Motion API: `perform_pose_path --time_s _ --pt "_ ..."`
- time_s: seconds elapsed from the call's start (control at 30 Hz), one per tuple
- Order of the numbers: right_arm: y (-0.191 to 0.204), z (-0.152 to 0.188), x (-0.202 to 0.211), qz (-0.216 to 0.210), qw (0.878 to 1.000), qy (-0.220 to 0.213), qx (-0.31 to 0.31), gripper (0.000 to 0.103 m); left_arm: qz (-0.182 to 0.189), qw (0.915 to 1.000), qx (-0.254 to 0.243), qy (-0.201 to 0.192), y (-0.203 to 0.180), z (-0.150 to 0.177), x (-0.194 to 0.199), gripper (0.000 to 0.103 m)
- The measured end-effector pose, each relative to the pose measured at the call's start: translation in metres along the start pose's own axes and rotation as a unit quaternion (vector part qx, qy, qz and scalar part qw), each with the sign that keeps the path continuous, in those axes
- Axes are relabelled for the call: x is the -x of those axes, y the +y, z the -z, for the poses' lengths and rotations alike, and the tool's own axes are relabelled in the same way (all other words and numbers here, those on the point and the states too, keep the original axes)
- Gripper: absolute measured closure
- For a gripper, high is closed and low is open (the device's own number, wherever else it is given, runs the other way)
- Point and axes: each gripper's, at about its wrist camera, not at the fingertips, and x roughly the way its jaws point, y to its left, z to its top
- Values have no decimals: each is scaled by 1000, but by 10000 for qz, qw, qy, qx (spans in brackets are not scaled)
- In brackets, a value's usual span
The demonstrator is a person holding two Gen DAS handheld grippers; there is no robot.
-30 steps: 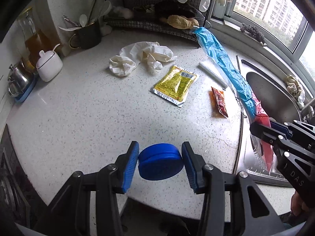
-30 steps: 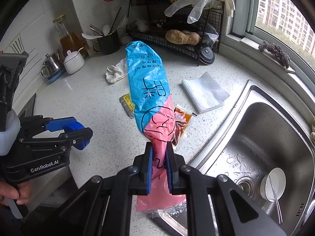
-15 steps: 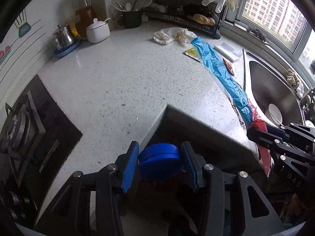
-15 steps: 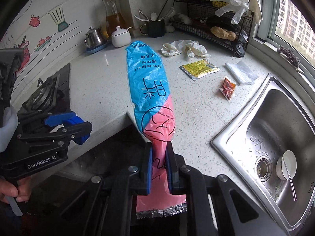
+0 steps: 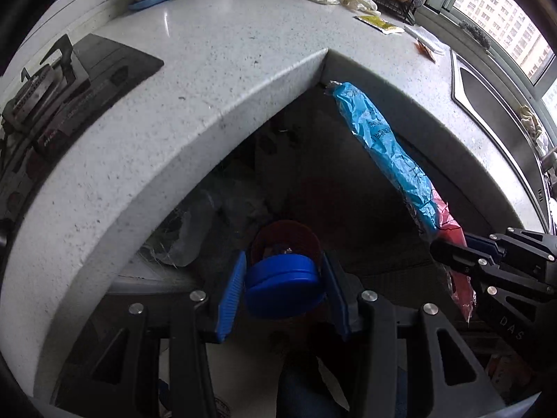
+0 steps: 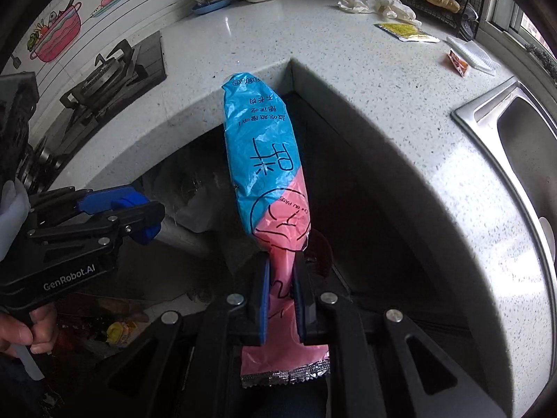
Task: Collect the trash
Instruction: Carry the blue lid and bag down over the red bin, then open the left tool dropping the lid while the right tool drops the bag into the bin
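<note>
Blue-pink wrapper (image 6: 268,181) in right gripper (image 6: 282,299)

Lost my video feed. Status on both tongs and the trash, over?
Left tongs shut on blue cap, above red bin. Right tongs shut on blue-pink wrapper. Both past the counter edge; nothing blocking the drop.

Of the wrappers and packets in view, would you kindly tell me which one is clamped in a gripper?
The long blue-and-pink plastic wrapper, pinched in the right gripper; the yellow packet and small red sachet lie untouched on the worktop.
</note>
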Motion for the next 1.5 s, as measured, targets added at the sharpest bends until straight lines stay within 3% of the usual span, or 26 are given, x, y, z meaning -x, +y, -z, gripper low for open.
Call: perform_pose_path --time_s 0.23,0.47,0.77,1.07,1.13,1.2,1.5 --pt "-20 20 -75 -20 9994 333 -10 92 129 9996 26 254 -2 28 -81 60" --pt "-48 34 -181 39 9985 488 -233 92 289 9986 -91 433 6 49 -194 60" --pt "-66 57 -303 236 9963 715 -405 92 209 9972 -319 645 9 63 -318 60" --pt "-64 67 -350 317 9947 806 -553 92 275 9966 -559 548 4 55 -362 57" --pt "-68 66 -353 322 9946 800 -580 92 265 9963 -573 582 3 53 -369 29" --pt "-71 68 -349 326 9944 801 -611 92 248 9962 -603 576 3 50 -369 21" --pt "-83 76 -345 312 9945 909 -418 92 -50 9957 -638 671 14 52 -372 20"
